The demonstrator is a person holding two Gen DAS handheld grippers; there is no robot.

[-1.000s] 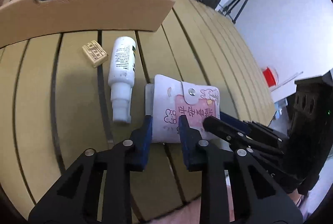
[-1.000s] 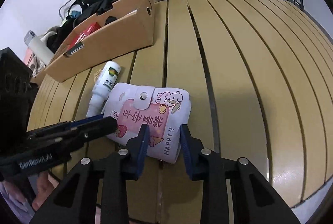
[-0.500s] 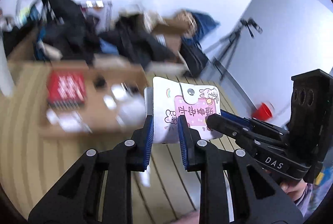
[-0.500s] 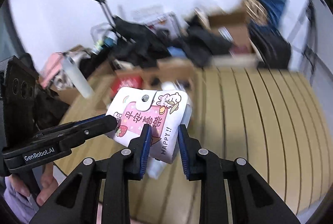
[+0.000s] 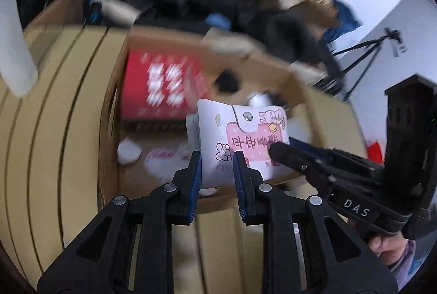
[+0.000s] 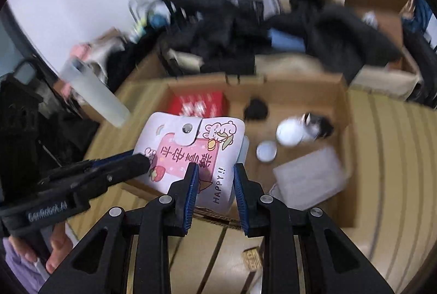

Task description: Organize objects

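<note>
A white and pink pouch (image 5: 240,135) (image 6: 191,146) with cartoon animals and a snap flap hangs in the air over the open cardboard box (image 5: 114,92) (image 6: 344,108). My left gripper (image 5: 217,167) is shut on its near edge. My right gripper (image 6: 214,179) is shut on the edge with the word HAPPY. In the left wrist view the right gripper comes in from the right (image 5: 278,150); in the right wrist view the left gripper comes in from the left (image 6: 136,163).
Inside the box lie a red packet (image 5: 161,86) (image 6: 199,105), a black lump (image 6: 255,109), a white round lid (image 6: 266,152), a white ball-like thing (image 6: 289,131) and a pale flat bag (image 6: 308,176). A small tan block (image 6: 252,257) lies on the slatted table (image 5: 49,130). Clutter and a tripod (image 5: 366,48) stand behind.
Both grippers have lifted the pouch off the table and carried it away from me, over the cardboard box. The white bottle and the table in front have dropped out of view.
</note>
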